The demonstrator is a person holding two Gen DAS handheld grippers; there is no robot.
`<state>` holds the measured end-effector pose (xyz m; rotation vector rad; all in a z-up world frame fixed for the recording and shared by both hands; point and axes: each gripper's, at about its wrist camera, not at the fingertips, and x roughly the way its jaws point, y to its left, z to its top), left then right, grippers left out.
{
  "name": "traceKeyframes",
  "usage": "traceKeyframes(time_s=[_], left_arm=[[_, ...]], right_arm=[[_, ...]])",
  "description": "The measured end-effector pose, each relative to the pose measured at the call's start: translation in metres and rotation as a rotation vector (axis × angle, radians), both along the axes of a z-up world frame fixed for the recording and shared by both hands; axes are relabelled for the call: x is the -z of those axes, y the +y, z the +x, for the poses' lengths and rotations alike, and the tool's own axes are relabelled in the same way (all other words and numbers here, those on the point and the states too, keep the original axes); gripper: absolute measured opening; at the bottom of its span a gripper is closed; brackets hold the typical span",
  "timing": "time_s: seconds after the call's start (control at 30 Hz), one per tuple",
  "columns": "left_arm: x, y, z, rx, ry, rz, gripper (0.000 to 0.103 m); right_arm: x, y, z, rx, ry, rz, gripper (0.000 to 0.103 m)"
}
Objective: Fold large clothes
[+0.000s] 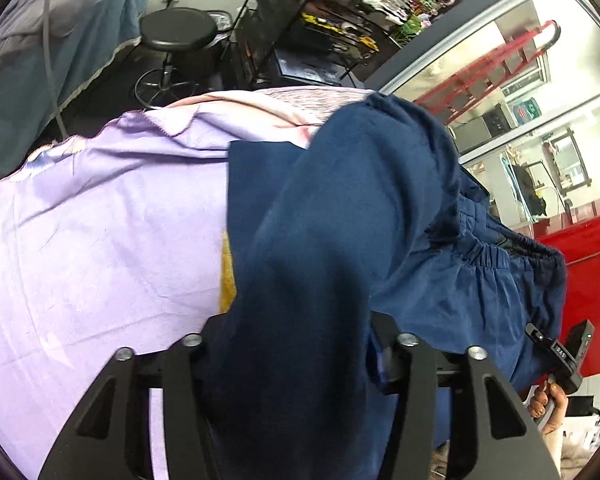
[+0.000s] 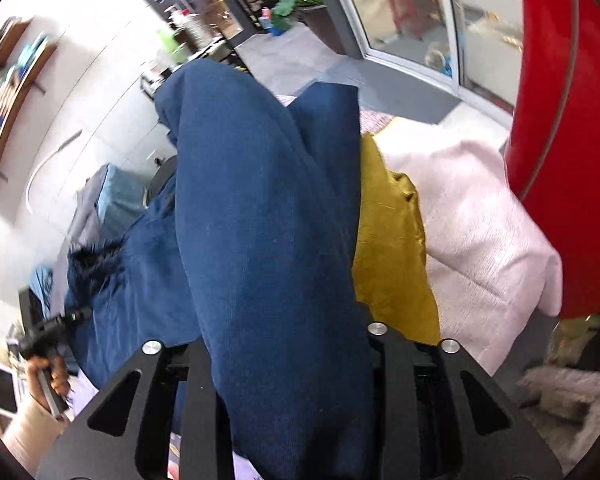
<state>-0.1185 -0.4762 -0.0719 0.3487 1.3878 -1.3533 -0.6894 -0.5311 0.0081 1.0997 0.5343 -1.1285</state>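
**Evidently Mid-Fold: Navy Garment Draped Over Both Grippers**

Navy trousers (image 1: pixel 300 240) are hanging over the lilac sheet (image 1: pixel 100 220), fabric running between left gripper (image 1: pixel 296 344) and right gripper (image 2: pixel 288 340). Jaws are standing apart; whether pads are pressing is hidden. Recommend laying edges aligned, flat.

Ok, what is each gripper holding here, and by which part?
A navy garment lies between the fingers of both the left gripper and right gripper, hiding the fingertips; whether either clamps the cloth, and where, cannot be told.
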Motion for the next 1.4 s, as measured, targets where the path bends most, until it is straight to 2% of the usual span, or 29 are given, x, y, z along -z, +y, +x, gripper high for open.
traceKeyframes(time_s=[0.07, 0.1, 0.2, 0.27, 0.33, 0.53, 0.67, 0.73, 0.87, 0.93, 0.97, 1.0, 1.03, 1.07, 1.17, 1.3, 1.4], left_arm=[[-0.003, 0.004, 0.009, -0.047, -0.059, 0.006, 0.072], [-0.003, 0.007, 0.019, -0.081, -0.064, -0.003, 0.072], [-0.005, 0.012, 0.037, -0.142, -0.003, 0.006, 0.074], [-0.010, 0.017, 0.043, -0.159, 0.004, 0.003, 0.074], [-0.015, 0.025, 0.043, -0.157, -0.037, -0.003, 0.076], [-0.016, 0.053, 0.021, -0.108, -0.155, -0.016, 0.077], [-0.024, 0.062, -0.007, -0.051, -0.246, -0.035, 0.079], [-0.031, 0.065, -0.024, -0.011, -0.288, -0.055, 0.086], [-0.049, 0.071, -0.053, 0.038, -0.355, -0.094, 0.093], [-0.057, 0.071, -0.065, 0.056, -0.375, -0.101, 0.094], [-0.061, 0.072, -0.071, 0.066, -0.384, -0.106, 0.095], [-0.064, 0.073, -0.076, 0.074, -0.389, -0.110, 0.096], [-0.069, 0.074, -0.083, 0.085, -0.398, -0.114, 0.096], [-0.071, 0.074, -0.087, 0.092, -0.406, -0.114, 0.096], [-0.077, 0.077, -0.101, 0.115, -0.432, -0.111, 0.096], [-0.081, 0.082, -0.115, 0.125, -0.464, -0.095, 0.096], [-0.085, 0.089, -0.122, 0.120, -0.496, -0.092, 0.096]], right_arm=[[0.007, -0.004, -0.004, 0.017, -0.016, 0.021, 0.039], [0.011, -0.007, -0.010, 0.042, -0.053, 0.036, 0.044], [0.022, -0.011, -0.024, 0.134, -0.171, 0.061, 0.055], [0.031, -0.011, -0.031, 0.159, -0.199, 0.071, 0.059], [0.035, -0.011, -0.032, 0.170, -0.200, 0.071, 0.066], [0.033, -0.002, -0.053, 0.270, -0.396, 0.058, 0.068], [0.028, 0.001, -0.057, 0.291, -0.445, 0.059, 0.068], [0.024, 0.002, -0.057, 0.282, -0.419, 0.062, 0.068], [0.020, 0.007, -0.065, 0.300, -0.456, 0.067, 0.068], [0.013, 0.010, -0.067, 0.301, -0.428, 0.066, 0.074], [0.007, 0.012, -0.068, 0.305, -0.377, 0.062, 0.082], [-0.001, 0.015, -0.067, 0.310, -0.318, 0.051, 0.084], [-0.007, 0.018, -0.067, 0.313, -0.279, 0.043, 0.084], [-0.017, 0.023, -0.066, 0.323, -0.190, 0.031, 0.084], [-0.034, 0.034, -0.061, 0.357, -0.024, 0.001, 0.086], [-0.049, 0.054, -0.042, 0.353, 0.066, -0.046, 0.086], [-0.059, 0.071, -0.011, 0.308, 0.154, -0.084, 0.087]])
